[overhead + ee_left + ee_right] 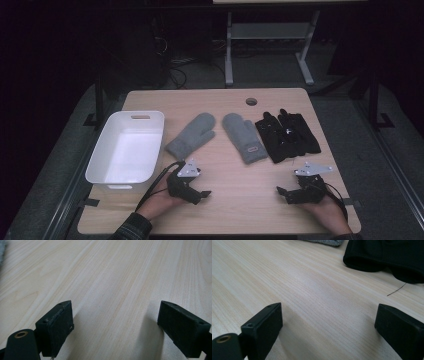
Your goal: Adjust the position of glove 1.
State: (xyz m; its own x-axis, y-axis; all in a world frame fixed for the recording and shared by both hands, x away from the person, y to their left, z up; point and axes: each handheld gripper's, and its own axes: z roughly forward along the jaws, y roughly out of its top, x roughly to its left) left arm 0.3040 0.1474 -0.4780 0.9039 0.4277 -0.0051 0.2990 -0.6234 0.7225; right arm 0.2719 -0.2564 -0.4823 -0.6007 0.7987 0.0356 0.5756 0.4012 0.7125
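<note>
Left to right in the high view we see a white plastic bin (127,150), rectangular with rounded corners, smooth glossy walls and a slot handle at its far rim, standing at the left edge of the table (240,200); the table is pale wood laminate with long straight grain and a round cable hole (251,101) near its far edge. Just right of the bin lies a grey mitten (192,135), knitted and fuzzy, thumb out to the right, cuff toward us; beside it, apart from it, a second grey mitten (244,136) of the same knit with a small reddish label on its cuff; touching that one's right side, a pair of black gloves (287,136), smooth thin fabric, fingered, laid flat one over the other.

Nearer us, the left gripper (204,193) sits low over bare wood in the person's left hand (162,200), grey three-cornered plate on top, pointing right; in the left gripper view we see its blocky matte black jaws standing wide apart with nothing but table between them. The right gripper (280,190), in the right hand (327,210), points left, near side of the black gloves; in the right gripper view (328,325) its jaws gape wide over bare grain too, holding nothing; the gloves' hem (384,258) and a loose thread (397,289) lie ahead, well clear of the jaws.
</note>
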